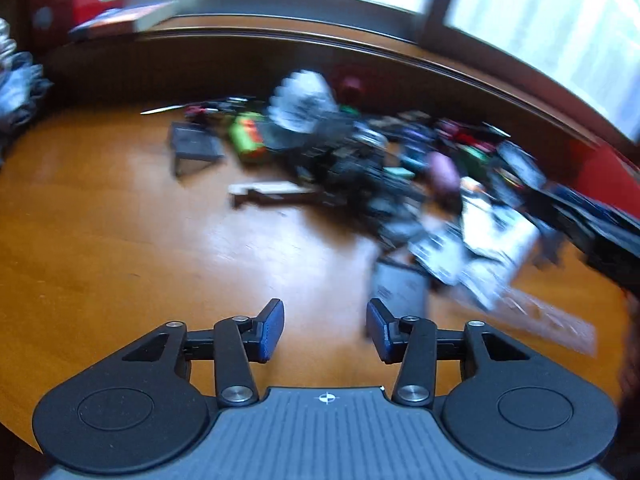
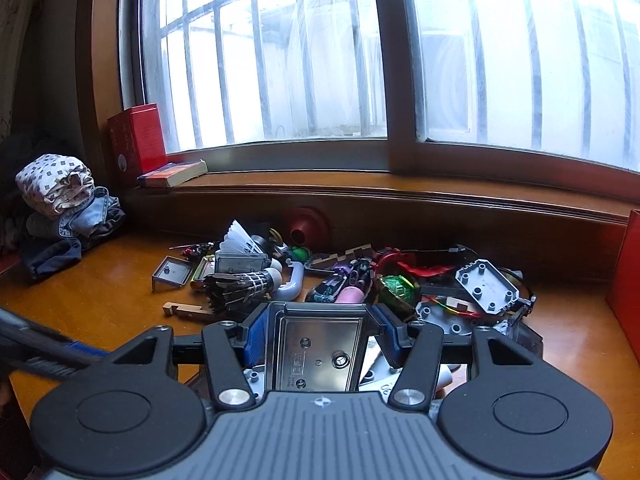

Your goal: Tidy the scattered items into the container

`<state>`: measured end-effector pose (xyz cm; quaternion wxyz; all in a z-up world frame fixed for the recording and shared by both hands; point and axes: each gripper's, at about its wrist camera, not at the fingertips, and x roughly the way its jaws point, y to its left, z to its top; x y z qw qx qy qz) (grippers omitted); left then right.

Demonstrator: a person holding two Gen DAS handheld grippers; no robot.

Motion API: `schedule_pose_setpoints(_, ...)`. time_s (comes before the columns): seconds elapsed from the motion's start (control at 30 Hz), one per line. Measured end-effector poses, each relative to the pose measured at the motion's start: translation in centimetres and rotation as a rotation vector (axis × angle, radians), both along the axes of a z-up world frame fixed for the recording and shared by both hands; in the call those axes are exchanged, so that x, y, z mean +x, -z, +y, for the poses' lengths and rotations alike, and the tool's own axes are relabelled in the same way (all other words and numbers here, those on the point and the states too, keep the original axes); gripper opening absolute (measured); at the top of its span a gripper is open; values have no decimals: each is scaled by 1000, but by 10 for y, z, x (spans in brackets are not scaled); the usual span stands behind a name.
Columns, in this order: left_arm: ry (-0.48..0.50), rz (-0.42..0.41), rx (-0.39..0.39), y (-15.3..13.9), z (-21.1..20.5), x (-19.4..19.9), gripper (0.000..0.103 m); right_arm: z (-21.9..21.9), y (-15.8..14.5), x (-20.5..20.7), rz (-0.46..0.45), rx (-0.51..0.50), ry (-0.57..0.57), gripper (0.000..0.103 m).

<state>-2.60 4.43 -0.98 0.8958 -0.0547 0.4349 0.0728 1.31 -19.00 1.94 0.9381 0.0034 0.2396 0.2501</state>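
Only the right wrist view showed the right gripper (image 2: pixel 320 330) clamped on one grey plastic tray (image 2: pixel 320 354) at lower centre. The blurred left view showed the left gripper (image 1: pixel 325 330) spread wide, empty. Two shuttlecocks (image 2: pixel 240 240) lay mid-frame among the scattered pile (image 1: pixel 400 168).

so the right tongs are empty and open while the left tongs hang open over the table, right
Not quite. The right tongs are shut on a grey metal box, held between the blue pads, as the right wrist view shows. The left tongs do hang open over the table.
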Motion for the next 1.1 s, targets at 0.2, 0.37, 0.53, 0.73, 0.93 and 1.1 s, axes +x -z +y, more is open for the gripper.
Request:
schedule_pose_setpoints(0.2,2,-23,116,4,-5,6,49,-2,2,3,20,25,-7,57)
schedule_pose_setpoints(0.37,4,-42,213,7,-10,11,53,1,2,0,16,16,-25,57)
schedule_pose_setpoints(0.53,-40,-61,183,-2,-2,21,53,1,2,-3,18,15,-27,57)
schedule_pose_setpoints(0.73,-79,-31,43,3,-10,26,58,-2,4,-4,25,28,-14,57)
schedule_pose_setpoints(0.93,-64,-70,137,11,-22,50,62,0,5,-3,34,37,-25,57)
schedule_pose_setpoints(1.1,26,-62,165,19,-23,54,67,1,5,-6,24,24,-32,57)
